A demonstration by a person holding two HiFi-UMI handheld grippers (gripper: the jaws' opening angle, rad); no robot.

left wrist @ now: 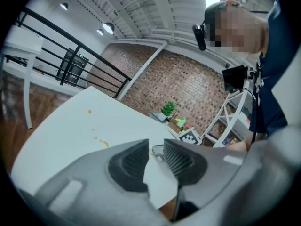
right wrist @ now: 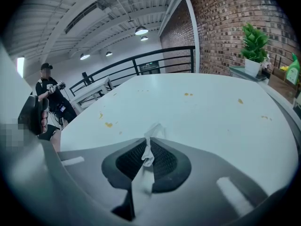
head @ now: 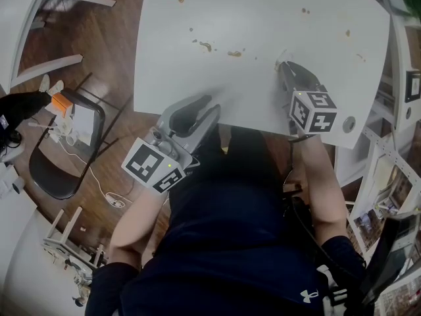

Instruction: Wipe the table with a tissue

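The right gripper [right wrist: 149, 142] had its jaws clenched on the tissue [right wrist: 147, 157], a thin white twist pinched between the ribbed pads [right wrist: 164, 161], with a small tuft poking out past the tips toward the table [right wrist: 211, 112]. The head view showed this gripper [head: 284, 68] tilted down over the table's near right part, its tips at or just above the white top; whether the tissue touched the surface could not be told. Its marker cube [head: 314, 110] sat back over the table's near edge. The left gripper [left wrist: 156, 147] had its jaws a little apart with nothing gripped; the white seen through the gap was the table's top and edge. In the head view it [head: 212, 105] lay nearly level at the table's near edge, left of the middle, with its own cube [head: 154, 166] off the table toward the person. Brown stains [head: 205, 45] dotted the table's middle and far part, well apart from both grippers, and several more [right wrist: 109, 124] showed ahead of the right gripper's tips. Off the table's left side stood a dark chair [head: 62, 150] on the wooden floor [head: 99, 51]. Beyond the table's far end were a brick wall [right wrist: 225, 13], a potted plant [right wrist: 254, 41] and a black railing [right wrist: 155, 60], and another person [right wrist: 49, 102] stood off its left side.
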